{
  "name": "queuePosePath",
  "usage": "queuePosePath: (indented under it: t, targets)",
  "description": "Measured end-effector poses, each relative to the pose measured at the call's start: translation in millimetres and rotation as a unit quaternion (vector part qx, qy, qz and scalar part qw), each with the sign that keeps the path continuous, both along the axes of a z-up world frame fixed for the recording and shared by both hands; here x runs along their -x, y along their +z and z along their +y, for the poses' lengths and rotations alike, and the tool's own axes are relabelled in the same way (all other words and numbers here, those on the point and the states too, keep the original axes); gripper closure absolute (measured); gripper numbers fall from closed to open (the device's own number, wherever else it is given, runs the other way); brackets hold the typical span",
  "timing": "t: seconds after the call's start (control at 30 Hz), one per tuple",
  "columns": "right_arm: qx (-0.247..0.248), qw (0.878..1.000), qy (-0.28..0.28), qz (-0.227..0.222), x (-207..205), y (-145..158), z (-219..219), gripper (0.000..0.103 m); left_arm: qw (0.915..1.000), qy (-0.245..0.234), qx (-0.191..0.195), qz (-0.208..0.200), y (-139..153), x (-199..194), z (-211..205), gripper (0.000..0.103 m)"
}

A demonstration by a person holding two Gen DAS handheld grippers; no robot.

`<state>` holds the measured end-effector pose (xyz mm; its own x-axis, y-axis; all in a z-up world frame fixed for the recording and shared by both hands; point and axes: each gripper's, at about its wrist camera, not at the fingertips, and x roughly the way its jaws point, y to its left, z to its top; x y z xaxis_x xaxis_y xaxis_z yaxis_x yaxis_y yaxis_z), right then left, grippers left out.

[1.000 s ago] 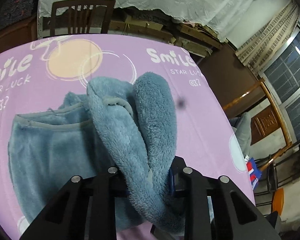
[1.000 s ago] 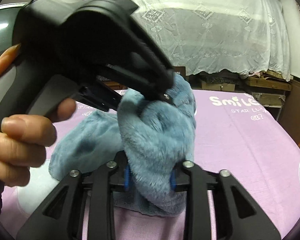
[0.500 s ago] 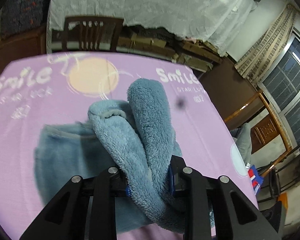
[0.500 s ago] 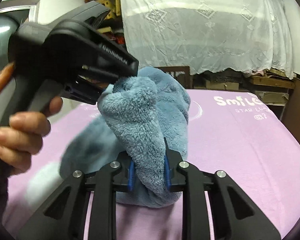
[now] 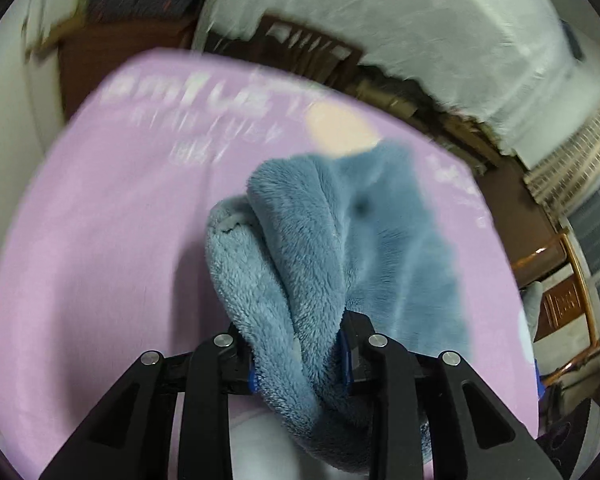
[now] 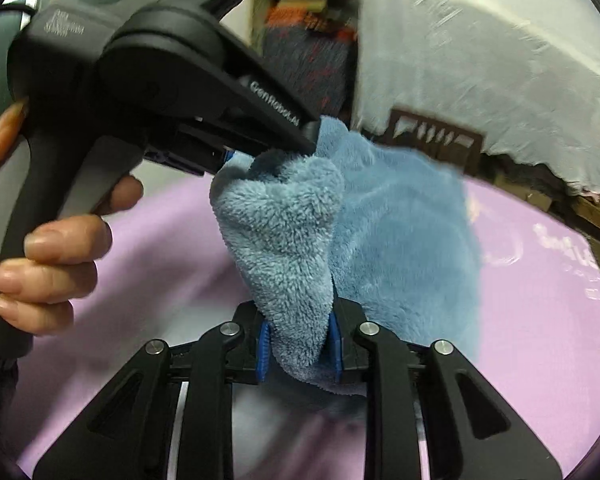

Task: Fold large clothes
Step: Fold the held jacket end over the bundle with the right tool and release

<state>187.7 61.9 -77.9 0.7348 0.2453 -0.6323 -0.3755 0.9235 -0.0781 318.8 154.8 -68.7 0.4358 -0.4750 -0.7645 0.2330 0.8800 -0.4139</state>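
The left claw (image 5: pixel 300 358) is clenched on a bunched fold of the blue fleece garment (image 5: pixel 340 248), which hangs ahead of it over the purple sheet (image 5: pixel 112 240). The right claw (image 6: pixel 299 344) grips another fold just beside it.

Motion blur smears the purple cloth's lettering (image 5: pixel 188 100), and the chair (image 6: pixel 436 138) is half hidden behind the fleece garment (image 6: pixel 400 240).

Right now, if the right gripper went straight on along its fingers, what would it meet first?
The blue fleece garment it already clamps fills the line ahead of the right gripper; past that, probably the left gripper, though depth is unclear.
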Motion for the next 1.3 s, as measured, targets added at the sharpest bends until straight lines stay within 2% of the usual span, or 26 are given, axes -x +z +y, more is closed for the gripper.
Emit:
queuePosePath:
  t: [0.07,0.13,0.27,0.4,0.6,0.9,1.3]
  targets:
    - [0.024,1.000,0.000,0.013,-2.9,-8.6,11.5,0.079,0.9994,0.006,0.034,0.006,-15.5,-4.3,15.9,0.061]
    - [0.020,1.000,-0.003,0.017,-3.0,-11.0,14.4,0.077,0.9990,0.003,0.043,0.014,-18.2,-8.4,21.3,0.060]
    - [0.023,1.000,-0.007,0.020,0.4,-12.0,17.4,0.075,0.9997,0.006,0.023,0.000,-19.1,-5.4,19.7,0.050]
    - [0.018,1.000,-0.007,0.022,-10.7,-10.4,11.9,0.075,0.9994,0.011,0.032,0.005,-23.1,-5.5,23.3,0.046]
    - [0.000,1.000,0.003,0.025,-18.9,-6.0,-0.4,0.071,0.9998,0.018,0.006,-0.009,-19.9,-0.1,17.1,0.040]
    - [0.018,1.000,0.017,0.015,-3.7,-7.5,4.0,0.063,0.9988,0.024,-0.029,-0.032,-12.8,11.7,8.6,0.038]
    - [0.037,0.999,0.022,0.003,5.7,-10.2,7.6,0.061,0.9987,0.023,-0.029,-0.035,-6.5,16.6,9.5,0.035]
